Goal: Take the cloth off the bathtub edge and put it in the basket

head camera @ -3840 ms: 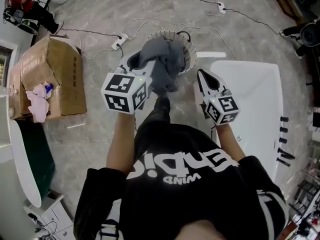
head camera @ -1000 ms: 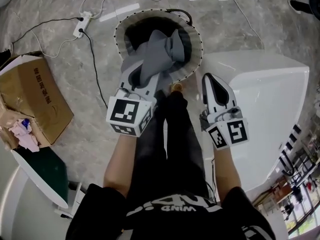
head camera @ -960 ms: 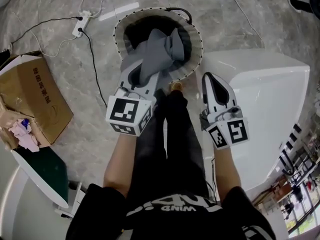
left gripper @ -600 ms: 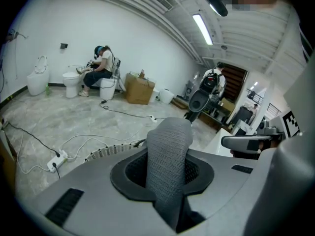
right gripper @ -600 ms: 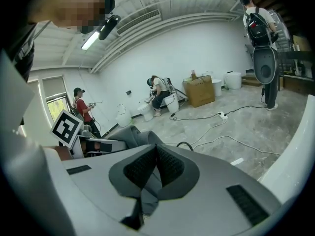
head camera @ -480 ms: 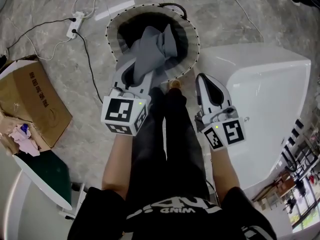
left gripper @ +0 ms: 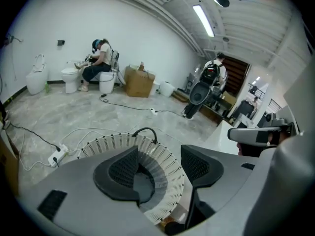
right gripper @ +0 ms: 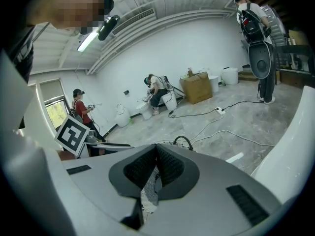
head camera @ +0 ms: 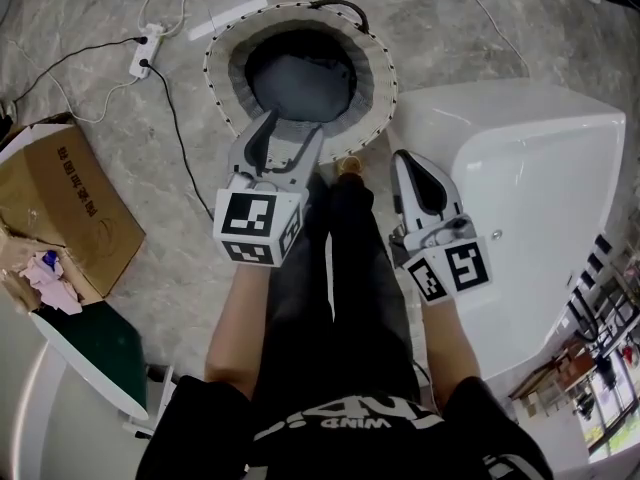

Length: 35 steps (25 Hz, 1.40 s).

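Observation:
The grey cloth (head camera: 302,76) lies loose at the bottom of the round white slatted basket (head camera: 222,48) on the floor. My left gripper (head camera: 293,128) hovers over the basket's near rim. Its jaws are opening and nothing is between them. In the left gripper view the cloth (left gripper: 143,187) shows down inside the basket (left gripper: 170,167), below the spread jaws of the left gripper (left gripper: 160,156). My right gripper (head camera: 403,156) is shut and empty, held beside the basket over the bathtub's corner. In its own view the right gripper (right gripper: 156,150) has both pads together.
The white bathtub (head camera: 520,188) fills the right side. A cardboard box (head camera: 60,208) with rags sits at the left, and a power strip (head camera: 148,53) with cables lies on the marble floor. The person's legs stand just behind the basket.
The cloth has left the left gripper and dropped into the basket. The left jaws have spread apart. The right gripper has stayed in place, shut.

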Tool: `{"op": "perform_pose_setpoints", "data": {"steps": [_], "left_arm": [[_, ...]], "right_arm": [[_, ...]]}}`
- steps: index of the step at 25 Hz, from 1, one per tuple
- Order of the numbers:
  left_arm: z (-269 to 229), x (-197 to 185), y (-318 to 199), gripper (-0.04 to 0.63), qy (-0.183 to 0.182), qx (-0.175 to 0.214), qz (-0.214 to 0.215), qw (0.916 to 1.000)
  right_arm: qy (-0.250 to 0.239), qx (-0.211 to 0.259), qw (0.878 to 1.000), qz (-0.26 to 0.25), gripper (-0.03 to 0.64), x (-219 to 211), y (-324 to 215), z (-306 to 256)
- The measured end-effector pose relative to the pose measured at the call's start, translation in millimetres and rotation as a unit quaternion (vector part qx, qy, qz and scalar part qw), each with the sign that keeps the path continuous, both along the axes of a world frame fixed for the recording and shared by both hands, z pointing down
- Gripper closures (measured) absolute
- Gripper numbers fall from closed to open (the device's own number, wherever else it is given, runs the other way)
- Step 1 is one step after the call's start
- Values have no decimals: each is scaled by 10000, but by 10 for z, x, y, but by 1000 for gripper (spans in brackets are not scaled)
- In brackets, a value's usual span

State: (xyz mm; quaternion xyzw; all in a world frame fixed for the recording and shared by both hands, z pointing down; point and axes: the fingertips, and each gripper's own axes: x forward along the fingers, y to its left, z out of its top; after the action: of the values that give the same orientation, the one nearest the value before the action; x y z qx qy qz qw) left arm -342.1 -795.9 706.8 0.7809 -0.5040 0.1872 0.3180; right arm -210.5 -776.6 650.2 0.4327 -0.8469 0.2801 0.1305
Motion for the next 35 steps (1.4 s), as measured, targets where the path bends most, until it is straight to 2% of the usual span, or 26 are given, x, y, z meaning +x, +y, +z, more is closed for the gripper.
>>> {"op": "perform_pose_setpoints", "data": {"steps": [6,11,15,18,23,27,35], "left_arm": [[-5,40,46,330,10,-3,-7,10000],[-219,24,54,342,18,36,-28,10000],[-639,-18,111,504,181,89,-131,9997],[-1086,-44,135,569,186,257,-166,9994],[-1828,-30,195,581,254,433,-105,9987],[-2371,20,239,581,263,717,19,9971],[-3110,100,452,580,254,1235,78,9920]], "right_arm": [[-34,-38,10000,-29,603,25,21,3],[-31,-53,10000,-14,603,58,18,-158],[58,-55,9998,-166,603,78,60,-472],[83,5,9997,-243,603,107,67,-848],[28,259,9989,-393,603,85,68,-1596],[-55,522,9974,-498,603,13,118,-2097],[-61,1098,9919,-638,603,14,250,-2747]]}}
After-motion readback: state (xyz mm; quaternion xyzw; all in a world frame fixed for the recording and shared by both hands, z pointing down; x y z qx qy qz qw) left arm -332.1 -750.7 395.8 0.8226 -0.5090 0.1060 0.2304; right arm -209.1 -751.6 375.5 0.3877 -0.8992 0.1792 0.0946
